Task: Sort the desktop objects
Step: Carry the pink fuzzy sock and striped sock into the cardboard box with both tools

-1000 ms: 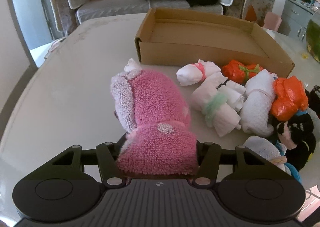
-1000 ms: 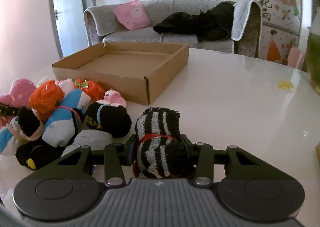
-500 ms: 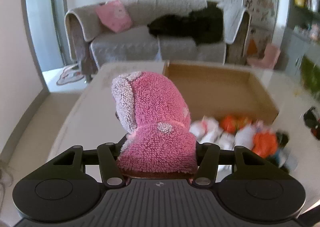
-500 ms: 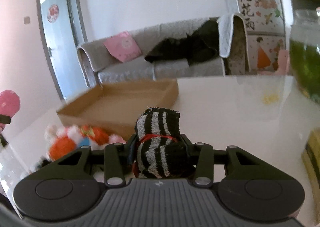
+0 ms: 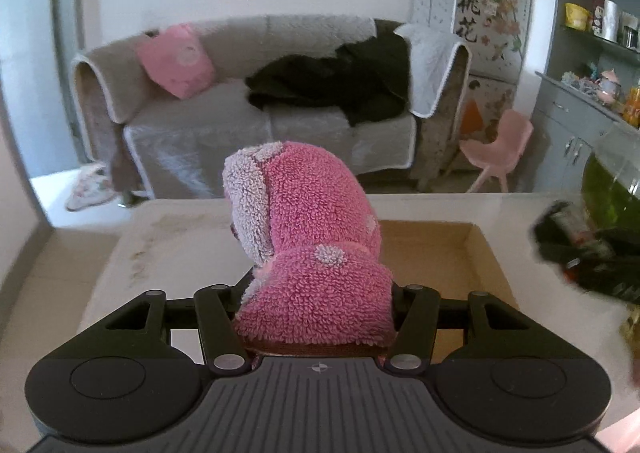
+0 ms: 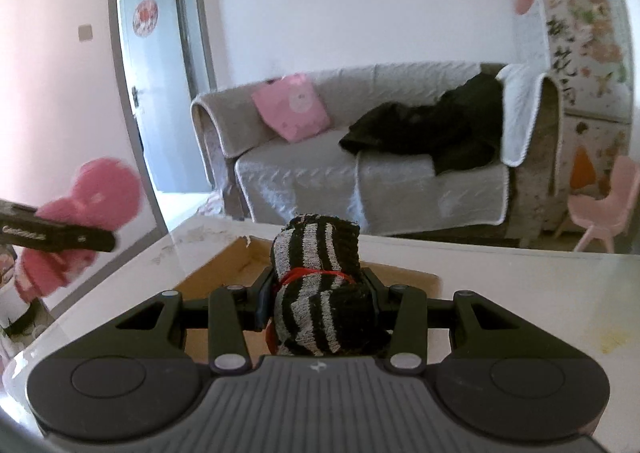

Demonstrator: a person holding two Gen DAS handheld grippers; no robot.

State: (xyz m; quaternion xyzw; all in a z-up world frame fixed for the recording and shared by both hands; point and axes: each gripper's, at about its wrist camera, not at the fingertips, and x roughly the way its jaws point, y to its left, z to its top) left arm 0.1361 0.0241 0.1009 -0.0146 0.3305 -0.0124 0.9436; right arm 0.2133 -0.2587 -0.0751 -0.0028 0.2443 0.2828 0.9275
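**Both grippers loaded, box below**

I am holding the left gripper clamped on the pink fluffy sock bundle, which is filling the centre of the left wrist view and hiding most of the cardboard box behind it. The box is sitting on the pale table, its open inside showing at centre right of the frame. At the right edge, the right gripper is showing as a dark blur with its load.

In the right wrist view I am gripping the black-and-white striped sock roll, tied with a red band, between the closed-in fingers of that gripper. The box is lying just beyond and below it, partly covered by the roll. At the left edge the left gripper is appearing with the pink bundle, blurred; white lettering on its side is too smeared to read.

Beyond the table, a grey sofa is carrying a pink cushion and dark clothing. A flowered cabinet at upper right is bearing the characters 桃花. A pink chair is standing beside it.
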